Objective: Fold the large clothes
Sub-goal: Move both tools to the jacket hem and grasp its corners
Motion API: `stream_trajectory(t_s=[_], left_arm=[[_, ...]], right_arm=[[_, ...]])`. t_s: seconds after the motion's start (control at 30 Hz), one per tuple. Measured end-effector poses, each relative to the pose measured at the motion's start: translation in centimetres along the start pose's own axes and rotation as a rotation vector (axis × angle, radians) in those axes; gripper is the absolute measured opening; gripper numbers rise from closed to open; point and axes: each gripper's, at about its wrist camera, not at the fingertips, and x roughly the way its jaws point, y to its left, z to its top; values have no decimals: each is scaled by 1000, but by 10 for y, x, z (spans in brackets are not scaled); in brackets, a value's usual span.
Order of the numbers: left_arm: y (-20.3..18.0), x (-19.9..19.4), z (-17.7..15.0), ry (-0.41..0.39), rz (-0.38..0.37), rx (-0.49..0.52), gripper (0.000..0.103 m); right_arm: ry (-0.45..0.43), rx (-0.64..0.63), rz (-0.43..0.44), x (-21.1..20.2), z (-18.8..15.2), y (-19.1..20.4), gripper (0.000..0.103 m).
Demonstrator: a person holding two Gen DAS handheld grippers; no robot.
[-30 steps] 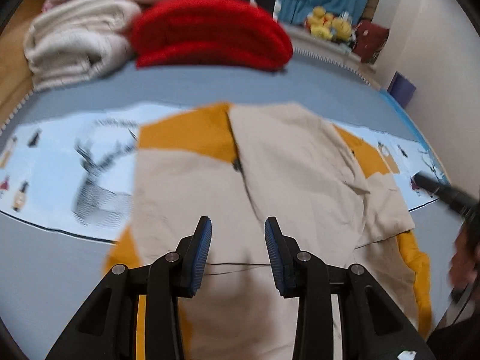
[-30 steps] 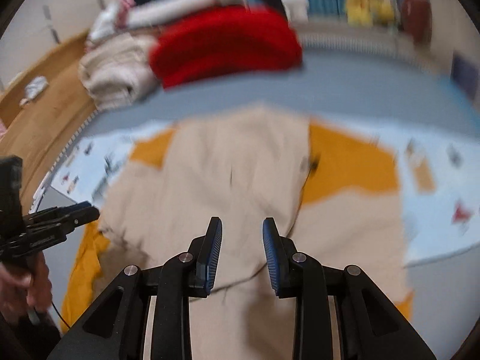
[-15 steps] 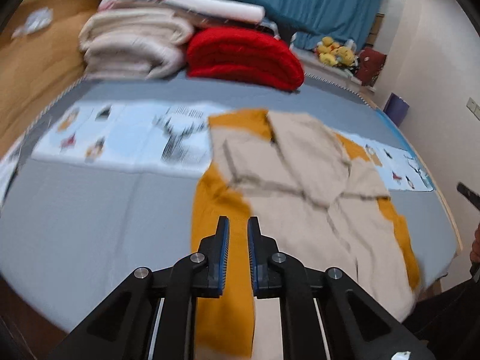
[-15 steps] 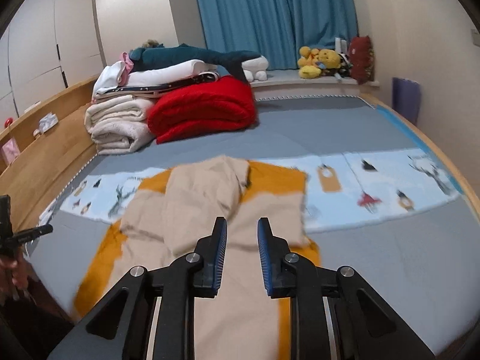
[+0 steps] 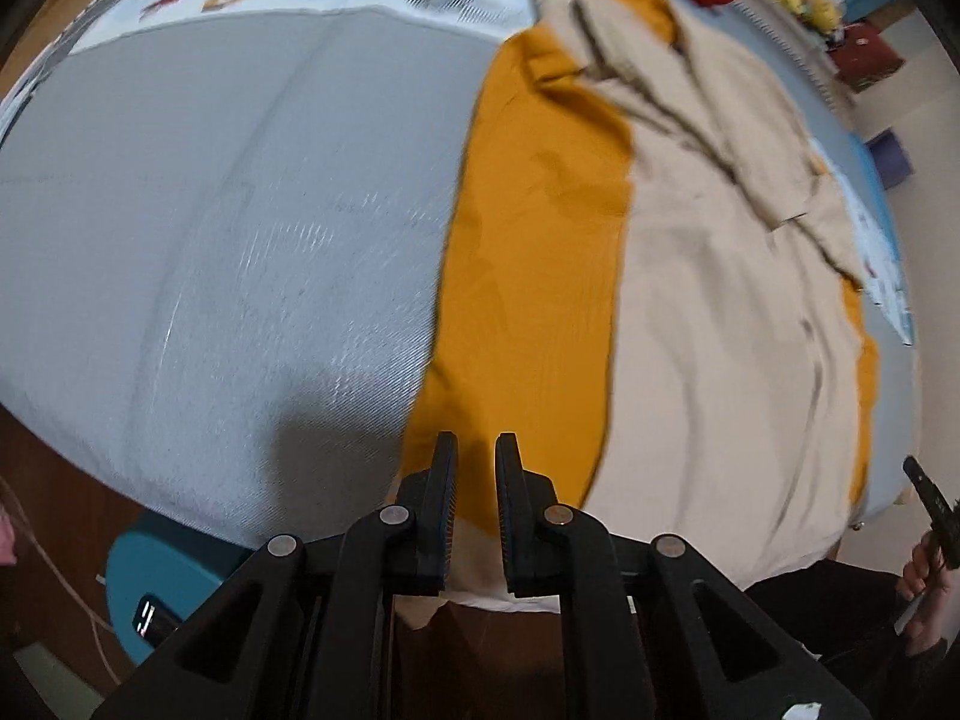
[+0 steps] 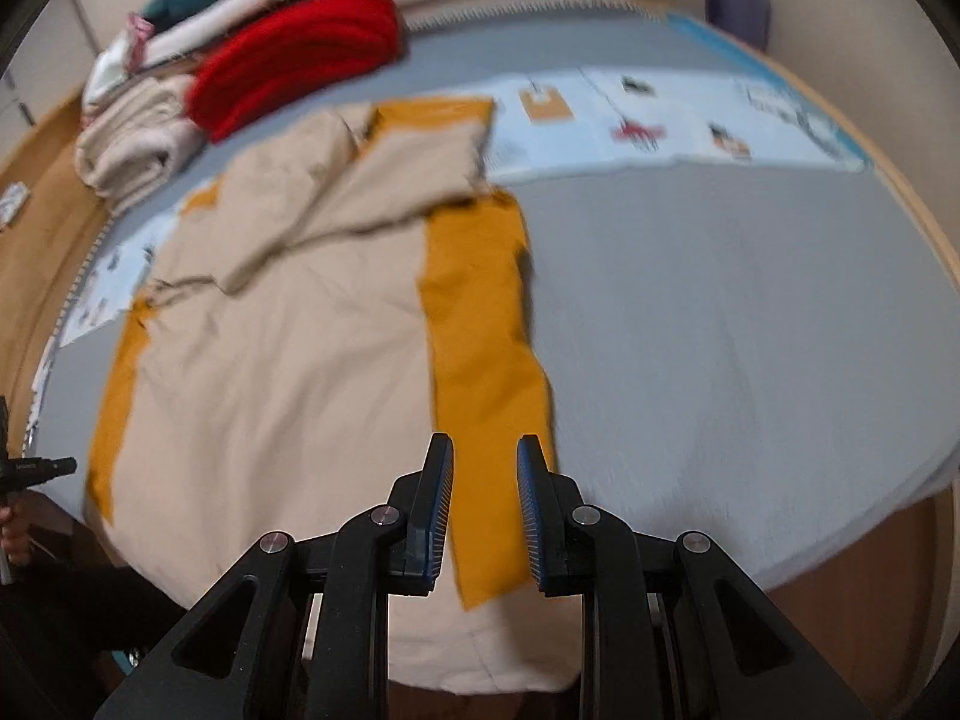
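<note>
A large beige and mustard-yellow garment lies spread lengthwise on the grey bed, its sleeves folded in over the chest; it also shows in the right wrist view. My left gripper is open with a narrow gap, just above the garment's near left yellow hem corner. My right gripper is open, just above the near right yellow strip at the hem. Neither holds cloth. The hem hangs over the bed's front edge.
A light blue printed cloth lies across the grey bed under the garment's top. A red blanket and folded beige and white bedding are stacked at the back. A blue stool stands below the bed edge.
Both grippers have dropped and pulled back from above the garment's middle to its near hem corners. The left jaws narrowed from one second ago; the right opened slightly since half a second ago.
</note>
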Motion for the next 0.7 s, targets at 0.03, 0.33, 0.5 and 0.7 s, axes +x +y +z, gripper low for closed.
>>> stream_trajectory(t_s=[0.03, 0.33, 0.5, 0.7], left_arm=[[3, 4, 1, 16, 7, -12, 13], [20, 20, 0, 72, 36, -60, 38], [24, 34, -1, 130, 70, -66, 38], [26, 40, -2, 152, 74, -56, 38]], right_arm=[[31, 18, 5, 6, -3, -6, 23], [310, 15, -64, 63, -35, -25, 25], [338, 42, -85, 70, -36, -34, 37], [390, 28, -92, 82, -41, -37, 43]])
